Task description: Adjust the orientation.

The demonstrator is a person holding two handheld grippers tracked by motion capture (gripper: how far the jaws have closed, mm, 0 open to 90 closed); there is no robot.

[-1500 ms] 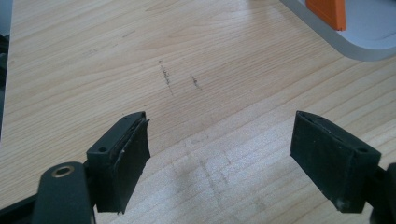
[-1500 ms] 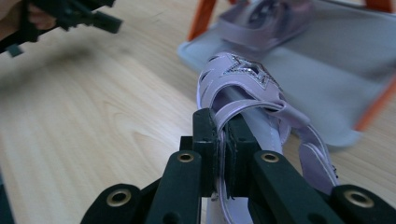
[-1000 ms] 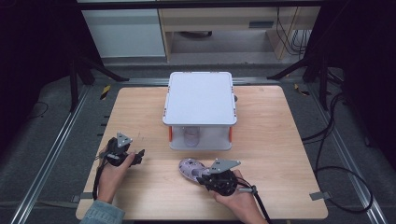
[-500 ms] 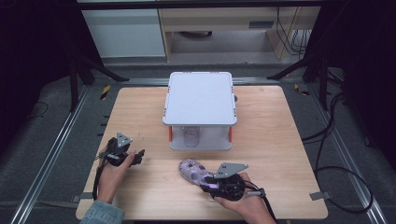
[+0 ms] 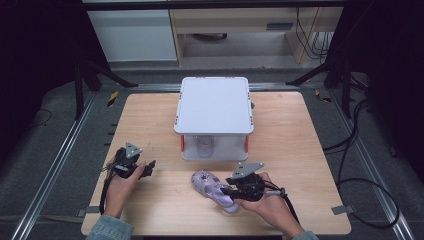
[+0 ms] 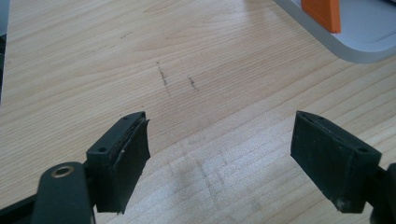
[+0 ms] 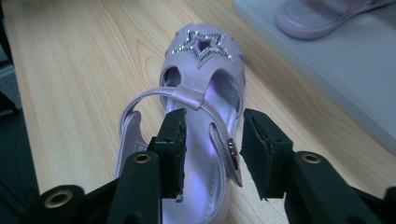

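Note:
A lilac child's sandal (image 5: 207,182) with a glittery star (image 7: 201,51) lies flat on the wooden table (image 5: 300,145), near the front. My right gripper (image 5: 226,190) stands at its heel end. In the right gripper view the gripper (image 7: 212,149) is open, its jaws straddling the buckle side of the ankle strap without pinching it. A second lilac sandal (image 5: 205,146) rests on the lower level of a white lidded rack (image 5: 215,102). My left gripper (image 5: 148,169) is open over bare wood at the left, with nothing between its jaws (image 6: 219,154).
The rack stands mid-table on orange posts (image 6: 322,14), and its grey base (image 6: 369,42) lies just ahead and right of my left gripper. Metal rails and black stand legs flank the table. A cable trails from each gripper.
My right hand and gripper have drawn back toward the front right, from over the sandal's middle to its heel end. The left gripper has stayed put.

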